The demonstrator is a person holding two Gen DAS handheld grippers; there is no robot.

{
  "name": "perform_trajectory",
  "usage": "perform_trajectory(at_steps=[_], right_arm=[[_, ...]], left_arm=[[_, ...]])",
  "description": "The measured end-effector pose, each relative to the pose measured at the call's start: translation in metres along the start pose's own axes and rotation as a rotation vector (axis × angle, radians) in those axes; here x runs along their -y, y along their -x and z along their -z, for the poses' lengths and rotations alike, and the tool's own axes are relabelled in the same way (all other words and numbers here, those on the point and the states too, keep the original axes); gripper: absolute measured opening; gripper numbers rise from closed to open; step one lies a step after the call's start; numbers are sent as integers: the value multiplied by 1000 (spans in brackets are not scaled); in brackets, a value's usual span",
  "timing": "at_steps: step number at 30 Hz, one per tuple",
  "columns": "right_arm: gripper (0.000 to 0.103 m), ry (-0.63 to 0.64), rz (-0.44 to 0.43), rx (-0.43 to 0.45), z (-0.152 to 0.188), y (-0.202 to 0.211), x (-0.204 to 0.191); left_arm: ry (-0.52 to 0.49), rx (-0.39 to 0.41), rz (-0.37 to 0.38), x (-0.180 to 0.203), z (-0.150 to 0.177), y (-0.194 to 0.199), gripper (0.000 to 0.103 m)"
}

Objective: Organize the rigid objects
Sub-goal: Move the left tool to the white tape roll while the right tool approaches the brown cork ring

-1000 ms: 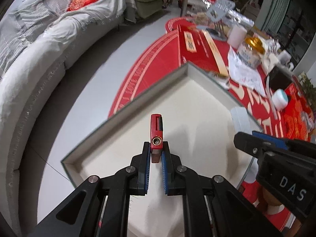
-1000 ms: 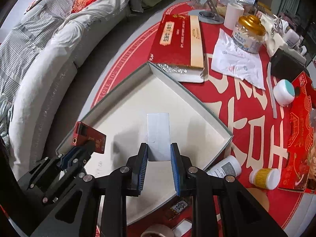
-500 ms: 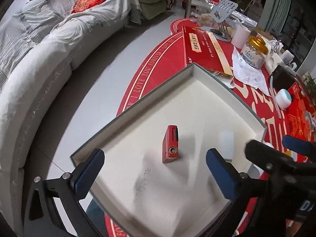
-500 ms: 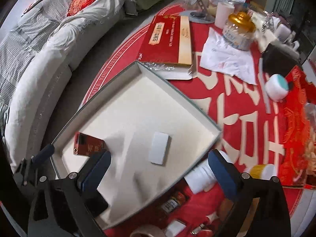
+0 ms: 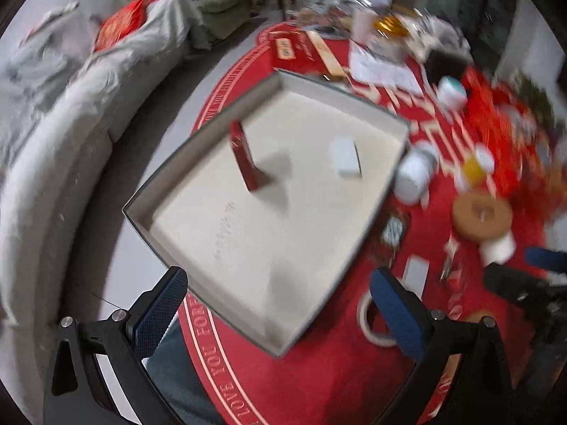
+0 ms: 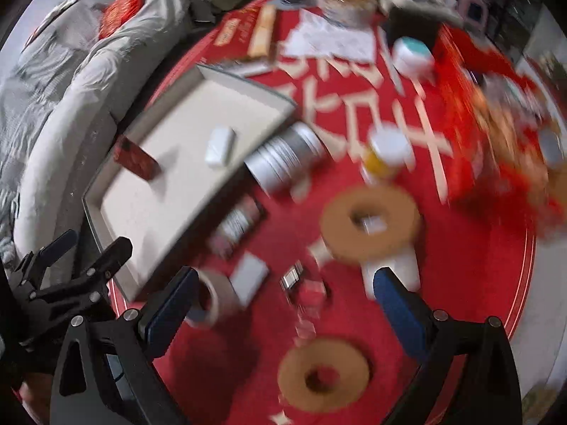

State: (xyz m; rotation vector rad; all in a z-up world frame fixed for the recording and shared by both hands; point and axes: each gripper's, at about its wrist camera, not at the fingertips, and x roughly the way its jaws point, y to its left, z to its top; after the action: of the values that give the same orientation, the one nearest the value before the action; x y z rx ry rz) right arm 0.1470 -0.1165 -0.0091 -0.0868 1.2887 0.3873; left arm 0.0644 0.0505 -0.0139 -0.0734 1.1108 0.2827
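A shallow grey-rimmed tray (image 5: 198, 134) with a cream floor lies on the red tablecloth. Inside it rest a small red box (image 5: 248, 159) and a small white block (image 5: 345, 159), both free. My left gripper (image 5: 276, 283) hangs above the tray's near corner, jaws wide open and empty. In the right wrist view the tray (image 6: 159, 194), red box (image 6: 136, 157) and white block (image 6: 219, 147) sit at the left. My right gripper (image 6: 285, 279) is open and empty over loose items right of the tray. Both views are motion-blurred.
Right of the tray lie a silver tin (image 6: 283, 159), two cork rings (image 6: 370, 223) (image 6: 324, 377), a tape roll (image 6: 209, 297), a white card (image 6: 250, 278) and a yellow bottle (image 6: 386, 152). Boxes, jars and paper crowd the far side. A grey sofa (image 5: 53, 124) curves along the left.
Both grippers went from shut to wide open, leaving the red box and the white block in the tray. Both have since pulled back and swept right across the table.
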Motion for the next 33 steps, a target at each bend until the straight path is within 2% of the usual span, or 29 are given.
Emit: perform_trajectory(at_steps=[5,9,13,16,18,21,25,28,33], right_arm=[[100,-91,-15,-1,36,4,29],[100,-139,-31,20,51,11,43],[100,-153,-36,33,59,15,51],[100,-160,-45,31,64,15,56],[100,-159,-53,22,67,14,58],[100,-148,-61,6,72,13,59],[100,-135,-45,-2,81,11,60],[100,-111,-32,-27,89,5,59],[100,-56,18,-81,100,-9,51]], left_arm=[[-94,-56,-44,29,16,-13,103],[-195,-131,-90,49,26,-32,103],[-282,-215,-70,60,41,-40,103],[-416,-217,-76,68,61,-33,103],[-477,-246,-45,68,76,-29,103],[-442,-247,25,51,89,-18,103],[-314,-212,92,24,88,-2,103],[-253,-241,155,18,86,-2,103],[-248,-299,127,20,101,-15,103]])
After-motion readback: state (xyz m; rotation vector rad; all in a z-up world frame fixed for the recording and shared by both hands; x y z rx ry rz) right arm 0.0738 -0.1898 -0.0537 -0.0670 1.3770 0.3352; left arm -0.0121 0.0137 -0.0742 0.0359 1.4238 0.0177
